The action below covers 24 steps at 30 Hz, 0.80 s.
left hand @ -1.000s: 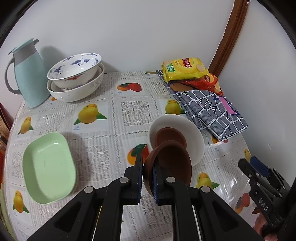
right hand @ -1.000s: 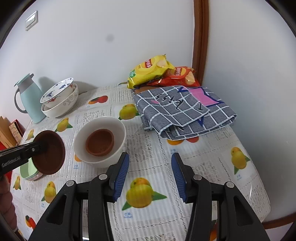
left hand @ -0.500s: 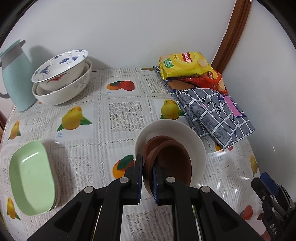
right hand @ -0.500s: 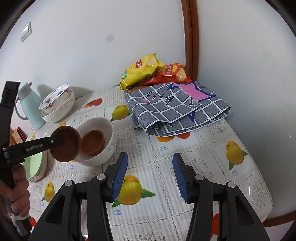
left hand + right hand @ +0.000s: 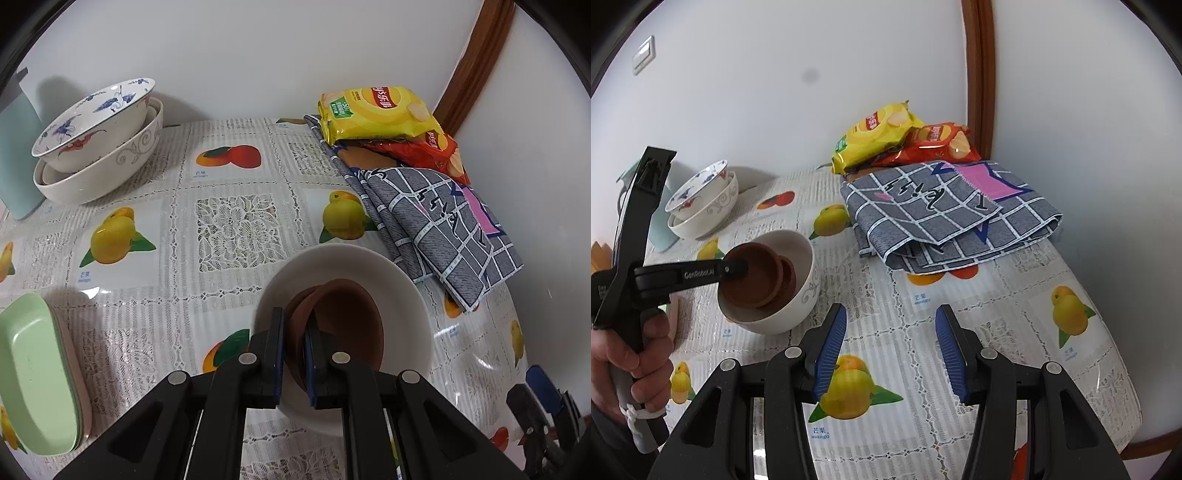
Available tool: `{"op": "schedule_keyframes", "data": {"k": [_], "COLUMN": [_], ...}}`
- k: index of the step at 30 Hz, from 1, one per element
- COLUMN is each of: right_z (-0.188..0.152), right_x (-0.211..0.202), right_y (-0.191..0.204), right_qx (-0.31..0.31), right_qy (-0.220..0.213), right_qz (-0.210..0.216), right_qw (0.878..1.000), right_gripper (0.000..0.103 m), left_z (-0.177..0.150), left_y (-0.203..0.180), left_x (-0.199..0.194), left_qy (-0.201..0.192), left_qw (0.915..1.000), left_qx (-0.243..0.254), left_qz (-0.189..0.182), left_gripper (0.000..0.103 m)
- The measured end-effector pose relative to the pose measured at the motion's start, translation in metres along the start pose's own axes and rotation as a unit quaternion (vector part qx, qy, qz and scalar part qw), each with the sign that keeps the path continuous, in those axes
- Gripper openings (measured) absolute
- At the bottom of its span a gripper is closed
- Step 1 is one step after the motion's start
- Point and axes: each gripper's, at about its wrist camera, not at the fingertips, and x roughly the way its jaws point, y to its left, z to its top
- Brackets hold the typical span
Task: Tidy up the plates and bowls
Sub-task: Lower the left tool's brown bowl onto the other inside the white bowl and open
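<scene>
Left tongs (image 5: pixel 293 354) are clamped on the near rim of a brown saucer (image 5: pixel 347 325), held tilted inside the white bowl (image 5: pixel 413 295) over a second brown saucer (image 5: pixel 788 275) already lying in it. Right tongs (image 5: pixel 890 347) stand apart, empty, over the counter (image 5: pixel 997 325). Thin, stiff and light (probably plastic, so hardly fragile), the dish looks slippery; the rim pinch suits it.
</scene>
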Motion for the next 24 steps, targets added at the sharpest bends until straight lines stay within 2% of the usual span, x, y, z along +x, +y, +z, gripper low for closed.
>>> {"op": "schedule_keyframes", "data": {"k": [17, 24], "right_z": [-0.004, -0.007], "right_x": [0.009, 0.008], "right_y": [0.003, 0.004], "right_qx": [0.004, 0.007], "right_qy": [0.019, 0.023], "right_qz": [-0.002, -0.003], "right_qw": [1.0, 1.0], "right_gripper": [0.05, 0.05], "left_z": [0.002, 0.0], "left_y": [0.002, 0.0], "left_x": [0.012, 0.012], "left_qy": [0.008, 0.009], "left_qw": [0.9995, 0.9996], "left_qx": [-0.006, 0.008], "left_qz": [-0.03, -0.026], "left_gripper": [0.01, 0.01]}}
